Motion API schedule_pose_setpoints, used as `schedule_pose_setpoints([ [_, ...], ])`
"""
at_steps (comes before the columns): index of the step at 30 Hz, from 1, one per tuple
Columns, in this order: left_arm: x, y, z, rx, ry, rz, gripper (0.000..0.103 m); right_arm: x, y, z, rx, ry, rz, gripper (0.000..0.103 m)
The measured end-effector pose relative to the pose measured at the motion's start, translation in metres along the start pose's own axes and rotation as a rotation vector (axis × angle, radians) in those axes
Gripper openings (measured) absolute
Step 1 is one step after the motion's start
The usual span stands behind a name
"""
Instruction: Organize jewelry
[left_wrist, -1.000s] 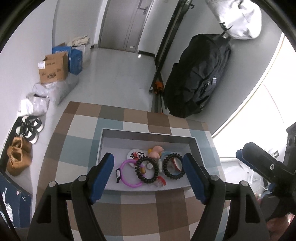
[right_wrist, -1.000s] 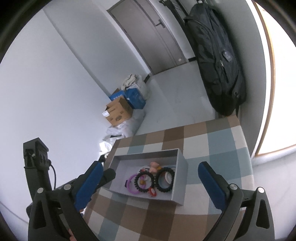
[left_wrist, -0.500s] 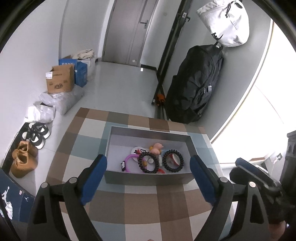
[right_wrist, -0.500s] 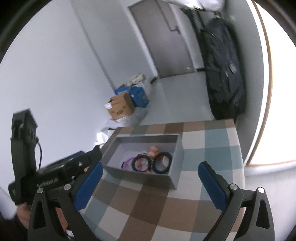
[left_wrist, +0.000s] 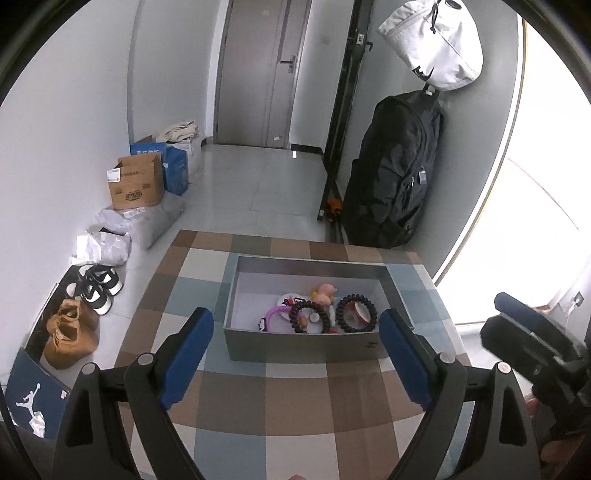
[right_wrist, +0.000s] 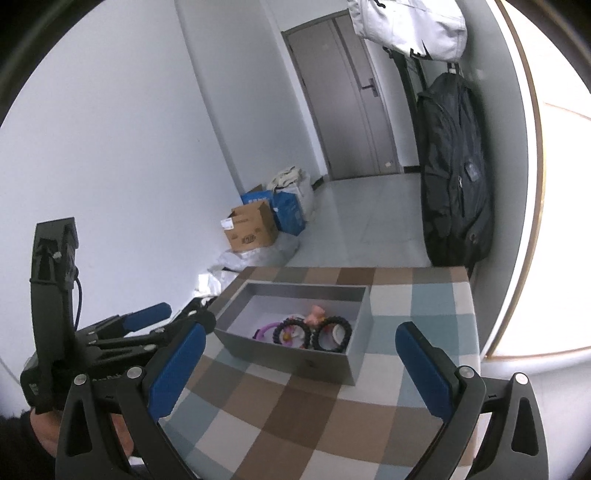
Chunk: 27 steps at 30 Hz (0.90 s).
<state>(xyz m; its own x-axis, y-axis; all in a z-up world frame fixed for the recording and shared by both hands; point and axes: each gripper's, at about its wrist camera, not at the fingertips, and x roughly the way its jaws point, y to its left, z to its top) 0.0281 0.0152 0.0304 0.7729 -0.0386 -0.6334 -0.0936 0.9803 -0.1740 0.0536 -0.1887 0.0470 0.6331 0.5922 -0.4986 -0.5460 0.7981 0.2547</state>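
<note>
Checked counter (left_wrist: 306, 398) in brown, blue and cream squares, filling the near ground of both views. Nearest to the lens: left gripper (left_wrist: 295, 354), black-framed with blue-padded fingers (left_wrist: 186, 354), spread wide apart over bare cloth, nothing between them. Likewise the right gripper (right_wrist: 295, 365), its blue fingers (right_wrist: 424, 373) well apart and clamped on nothing. Just beyond both sets of fingers, on the counter: a grey open rectangular box (left_wrist: 306, 347), untouched by either gripper. Inside it, crowded toward the near wall, a thin purple ring bracelet (left_wrist: 273, 317), two black beaded bracelets (left_wrist: 356, 314) side by side, and small pink figures (left_wrist: 325, 290) behind them; smaller pieces among these too small to tell. Farther off, on the pale tiled floor: tan shoes (left_wrist: 70, 332), a brown cardboard carton (left_wrist: 136, 182) and a tall black bag (left_wrist: 395, 170) against the wall. Farthest of all, a grey closed door (left_wrist: 258, 70).
</note>
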Motion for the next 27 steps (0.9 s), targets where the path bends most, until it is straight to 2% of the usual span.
schedule_pose_setpoints([
  [7,0.0056,-0.0005,-0.0007,-0.019,0.028,-0.004,0.088,0.0020,-0.0019,-0.0015,0.000,0.006,0.001,0.103],
  [27,0.0082,-0.0061,-0.0002,-0.028,0.035,0.004,0.088,0.0060,-0.0076,-0.0040,0.014,0.013,0.009,0.103],
])
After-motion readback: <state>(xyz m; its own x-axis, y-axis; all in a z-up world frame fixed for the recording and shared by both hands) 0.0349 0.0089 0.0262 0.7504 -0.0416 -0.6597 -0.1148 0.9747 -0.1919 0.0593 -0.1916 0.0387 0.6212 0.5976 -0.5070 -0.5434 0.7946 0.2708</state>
